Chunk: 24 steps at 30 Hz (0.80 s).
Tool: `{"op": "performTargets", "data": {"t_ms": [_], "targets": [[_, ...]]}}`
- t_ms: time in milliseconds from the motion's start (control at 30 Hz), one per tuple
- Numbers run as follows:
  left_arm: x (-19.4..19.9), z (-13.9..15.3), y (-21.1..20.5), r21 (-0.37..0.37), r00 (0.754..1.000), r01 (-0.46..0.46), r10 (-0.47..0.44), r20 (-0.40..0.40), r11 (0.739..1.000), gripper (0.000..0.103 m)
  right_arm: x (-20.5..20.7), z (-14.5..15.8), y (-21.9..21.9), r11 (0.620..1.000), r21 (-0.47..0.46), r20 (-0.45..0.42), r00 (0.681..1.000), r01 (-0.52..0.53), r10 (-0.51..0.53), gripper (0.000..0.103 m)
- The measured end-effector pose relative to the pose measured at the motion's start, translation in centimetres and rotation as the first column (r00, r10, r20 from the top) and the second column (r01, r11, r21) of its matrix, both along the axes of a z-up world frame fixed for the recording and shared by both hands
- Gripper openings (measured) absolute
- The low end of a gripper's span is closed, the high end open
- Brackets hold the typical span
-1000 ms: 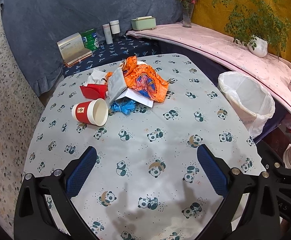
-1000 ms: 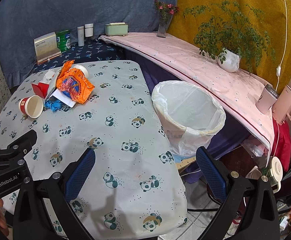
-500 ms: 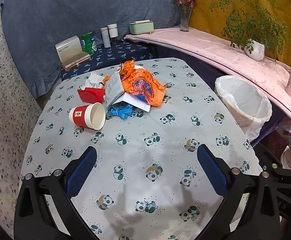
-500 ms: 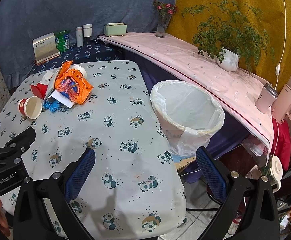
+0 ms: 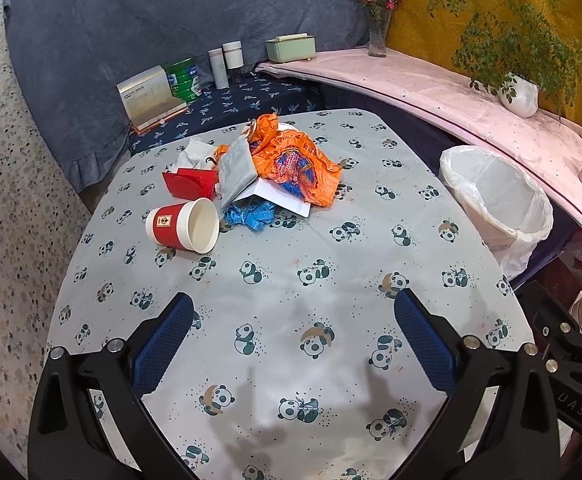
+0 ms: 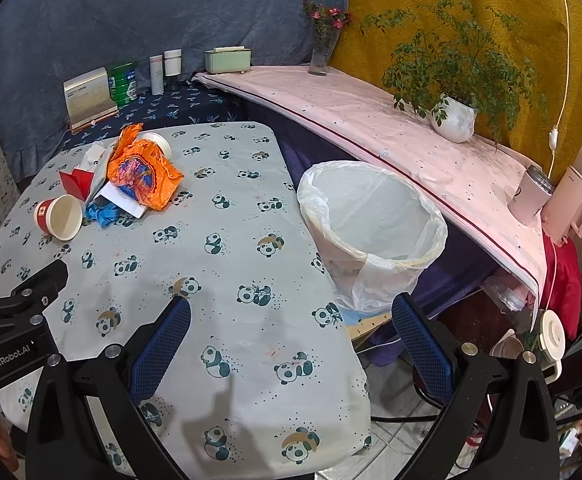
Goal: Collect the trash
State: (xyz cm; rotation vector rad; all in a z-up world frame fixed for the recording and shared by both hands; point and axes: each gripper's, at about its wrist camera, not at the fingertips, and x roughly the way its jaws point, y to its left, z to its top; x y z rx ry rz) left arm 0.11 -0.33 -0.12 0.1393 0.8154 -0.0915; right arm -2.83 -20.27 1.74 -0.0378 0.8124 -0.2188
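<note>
Your left gripper [image 5: 291, 320] and right gripper [image 6: 291, 320] hover wide apart and empty above the near table [image 5: 331, 240]. Farther off lie the paper cup [image 5: 183, 226] and orange bag [image 5: 291, 158]; the bin [image 6: 371, 224] stands beside the table's right edge.

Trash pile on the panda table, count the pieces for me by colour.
Red: 2, the paper cup and folded carton
Orange: 1, the plastic bag
Blue: 1, the crumpled wrapper
White or grey: 4 visible
Total: 8 visible
</note>
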Motion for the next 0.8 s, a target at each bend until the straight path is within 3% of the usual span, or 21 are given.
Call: {"op": "performTargets", "data": {"t_ms": [800], "targets": [[0.28, -0.18, 0.29, -0.001, 1.0, -0.012, 0.012, -0.015, 1.0, 0.096, -0.16, 0.11, -0.59, 1.0, -0.004, 0.0, 1.0, 0.016, -0.016, 0.096]]}}
